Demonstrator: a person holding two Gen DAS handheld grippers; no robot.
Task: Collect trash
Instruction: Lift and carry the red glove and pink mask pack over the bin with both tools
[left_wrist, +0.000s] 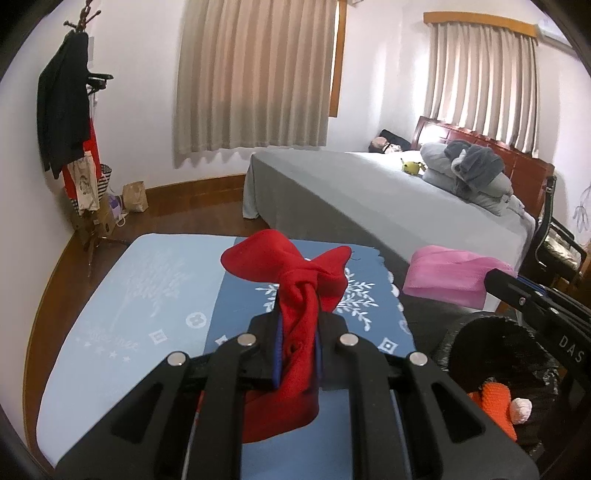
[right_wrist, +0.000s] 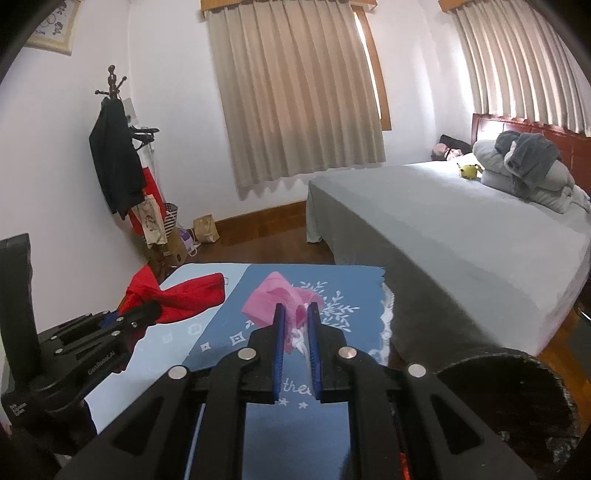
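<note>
Left wrist view showed the left tongs (left_wrist: 297, 328) clamped on a knotted red cloth (left_wrist: 295, 280) (soft, bow-shaped), its length running forward. Right tongs (right_wrist: 297, 325) pinched crumpled pink cloth (right_wrist: 275, 301) above the bench (right_wrist: 258, 332).

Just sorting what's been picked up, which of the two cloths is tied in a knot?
The red cloth, clamped in the left gripper, is knotted. The pink cloth, in the right gripper, is only bunched.

A knotted red cloth (left_wrist: 299, 295) sticks up between the left gripper's (left_wrist: 297, 317) fingers, clamped, flaring beyond the tips. A crumpled pink cloth (right_wrist: 282, 306) with white showing sits pinched in the right gripper (right_wrist: 295, 314).
</note>
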